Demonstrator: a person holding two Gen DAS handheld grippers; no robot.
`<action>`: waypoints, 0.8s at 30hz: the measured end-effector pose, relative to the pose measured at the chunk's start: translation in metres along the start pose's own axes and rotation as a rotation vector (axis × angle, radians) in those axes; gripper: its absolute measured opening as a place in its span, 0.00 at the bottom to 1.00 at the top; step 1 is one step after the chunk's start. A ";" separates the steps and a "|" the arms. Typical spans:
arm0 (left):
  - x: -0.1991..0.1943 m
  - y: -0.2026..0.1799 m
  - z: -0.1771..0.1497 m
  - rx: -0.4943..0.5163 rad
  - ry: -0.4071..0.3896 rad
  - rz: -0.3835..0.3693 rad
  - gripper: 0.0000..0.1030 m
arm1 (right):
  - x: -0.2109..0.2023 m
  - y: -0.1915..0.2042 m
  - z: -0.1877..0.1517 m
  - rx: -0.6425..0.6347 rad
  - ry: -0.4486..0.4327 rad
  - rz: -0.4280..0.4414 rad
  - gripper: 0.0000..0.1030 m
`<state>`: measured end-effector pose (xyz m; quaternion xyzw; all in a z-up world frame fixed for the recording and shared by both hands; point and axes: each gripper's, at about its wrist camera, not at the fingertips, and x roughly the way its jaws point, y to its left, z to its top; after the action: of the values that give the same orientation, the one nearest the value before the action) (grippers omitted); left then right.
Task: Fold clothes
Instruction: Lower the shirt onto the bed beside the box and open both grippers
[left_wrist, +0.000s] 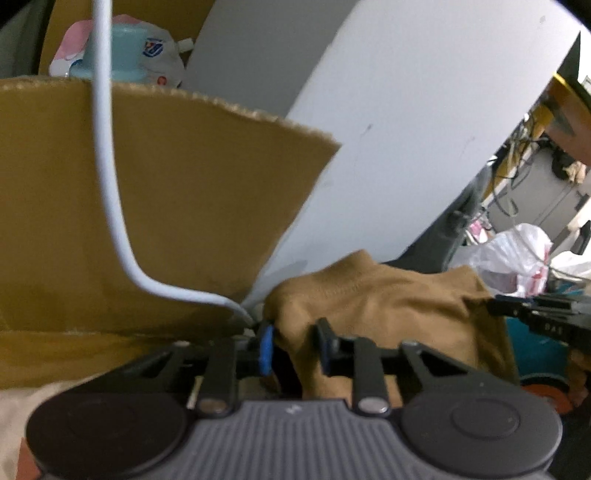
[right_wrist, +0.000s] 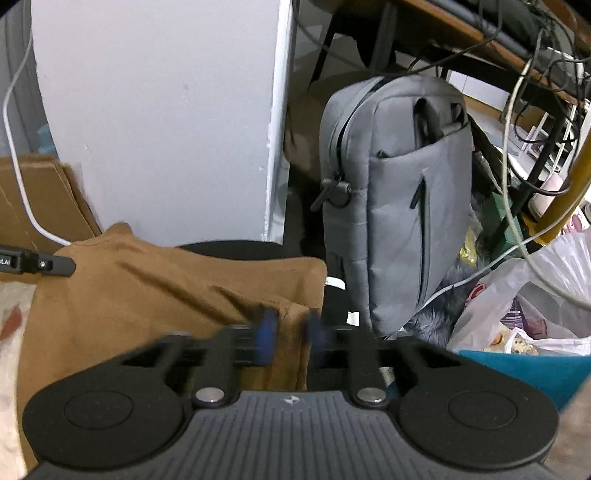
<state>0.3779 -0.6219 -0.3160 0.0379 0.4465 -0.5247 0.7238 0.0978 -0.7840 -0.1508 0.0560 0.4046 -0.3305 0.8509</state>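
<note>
Both tongs, left gripper (left_wrist: 293, 349) and right gripper (right_wrist: 290, 332), were pinched on the brown shirt (right_wrist: 155, 291); cardboard box (left_wrist: 166, 206) held a packet (left_wrist: 122, 48).

A brown cloth (right_wrist: 155, 291) is lying plain, with no pattern. Blue pads (left_wrist: 266, 349) are showing on black fingers. A grey bag (right_wrist: 399, 192) is carrying black zips. A white cable (left_wrist: 105, 147) is crossing tan cardboard (left_wrist: 184, 206); a teal surface (right_wrist: 517, 373) is showing beside.
</note>
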 end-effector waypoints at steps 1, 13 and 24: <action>0.001 0.000 0.000 0.000 0.004 0.002 0.19 | 0.005 0.000 0.000 -0.004 0.005 -0.001 0.08; -0.040 -0.025 0.017 0.111 0.102 0.192 0.37 | 0.053 -0.003 0.007 -0.013 0.063 0.025 0.10; -0.111 -0.093 -0.038 0.137 -0.023 0.179 0.37 | -0.024 0.007 -0.018 -0.021 -0.019 0.038 0.39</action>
<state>0.2758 -0.5631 -0.2238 0.1210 0.3963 -0.4877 0.7684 0.0795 -0.7593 -0.1470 0.0513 0.3988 -0.3107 0.8613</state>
